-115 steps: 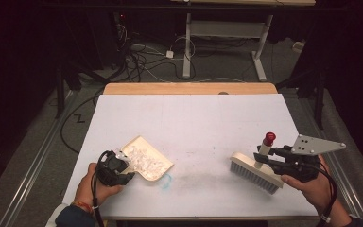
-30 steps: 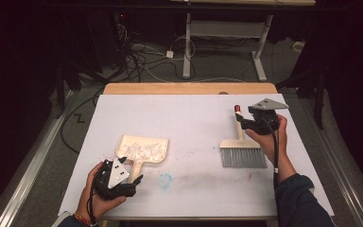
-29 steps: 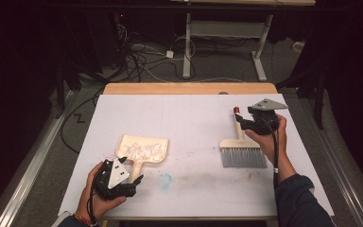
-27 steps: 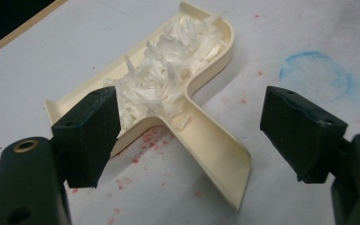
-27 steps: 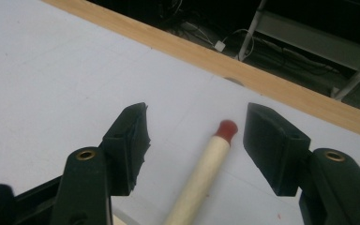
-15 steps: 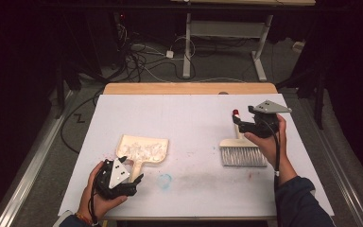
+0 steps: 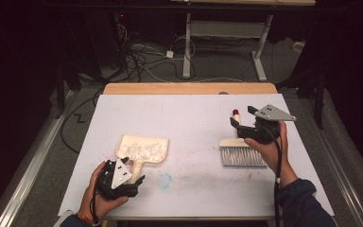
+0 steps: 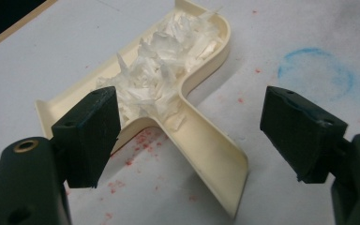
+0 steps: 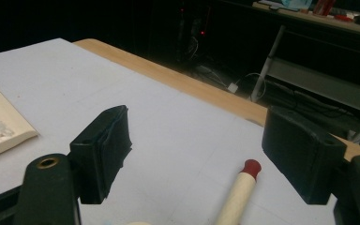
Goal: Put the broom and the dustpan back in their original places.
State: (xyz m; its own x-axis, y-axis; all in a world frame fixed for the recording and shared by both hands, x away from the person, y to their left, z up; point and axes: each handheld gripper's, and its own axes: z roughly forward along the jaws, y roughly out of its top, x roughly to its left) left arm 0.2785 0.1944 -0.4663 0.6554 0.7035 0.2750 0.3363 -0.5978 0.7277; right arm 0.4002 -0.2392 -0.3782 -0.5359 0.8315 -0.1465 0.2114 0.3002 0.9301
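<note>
Dustpan [image 7: 142, 150] holding white scraps lies left on the table [image 7: 184, 118], left gripper [image 7: 134, 182] at its handle. Brush [image 7: 242, 152] lies right, beneath the open-jawed right gripper [image 7: 242, 119].

I see a blue chalk ring [image 7: 164, 179] and red specks on the white table sheet [image 7: 189, 118]. Beyond the wooden table edge [image 7: 189, 88], cables [image 7: 142, 56] sprawl beside a metal stand [image 7: 227, 33].

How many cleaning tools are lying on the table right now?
2. The cream dustpan, full of white scraps, lies at the table's left near the left gripper. The hand brush lies at the right, below the right gripper. Nothing appears hidden.
</note>
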